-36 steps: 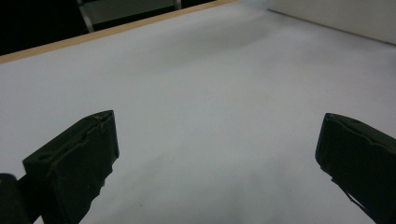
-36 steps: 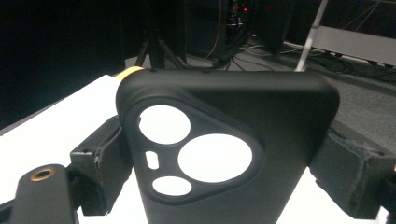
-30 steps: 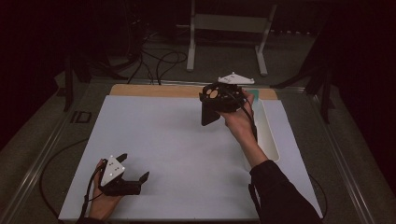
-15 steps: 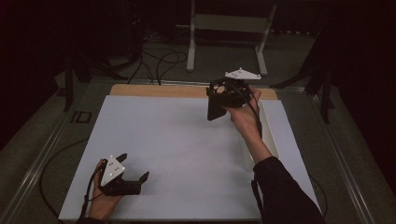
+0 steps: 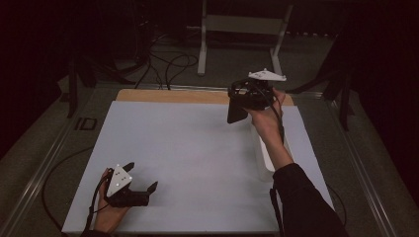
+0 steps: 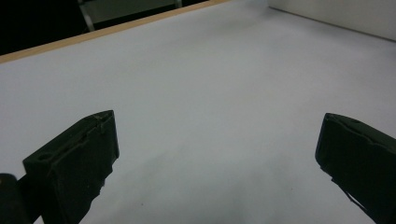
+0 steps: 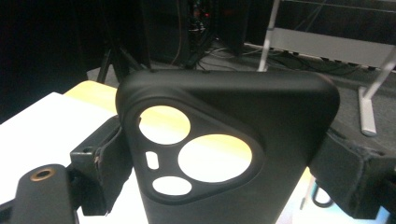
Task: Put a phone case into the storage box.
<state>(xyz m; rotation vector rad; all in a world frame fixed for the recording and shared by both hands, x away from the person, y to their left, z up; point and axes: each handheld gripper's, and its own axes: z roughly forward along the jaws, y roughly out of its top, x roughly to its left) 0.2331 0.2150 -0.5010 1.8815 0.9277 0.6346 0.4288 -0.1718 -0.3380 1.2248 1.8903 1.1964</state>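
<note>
A black phone case (image 7: pixel 224 154) with round camera cutouts is held upright between the jaws of my right gripper (image 7: pixel 224 172), which is shut on its two sides. In the high view that right gripper (image 5: pixel 239 106) hangs in the air over the far right part of the white mat (image 5: pixel 197 148), the phone case (image 5: pixel 236 111) hanging below it. My left gripper (image 5: pixel 141 183) rests on the mat near the front left corner, held in a hand. Its jaws stand wide apart with bare mat between them, so the left gripper (image 6: pixel 215 154) is open.
A long white tray (image 5: pixel 264 158) lies along the mat's right side under the right forearm. A wooden strip (image 5: pixel 173 96) borders the far edge. Beyond it stand a metal frame (image 5: pixel 242 29) and floor cables (image 5: pixel 163 64). A dark rail (image 5: pixel 44 163) runs along the left.
The right gripper has lifted the phone case and carried it farther back and to the right. The left gripper has stayed where it was.
</note>
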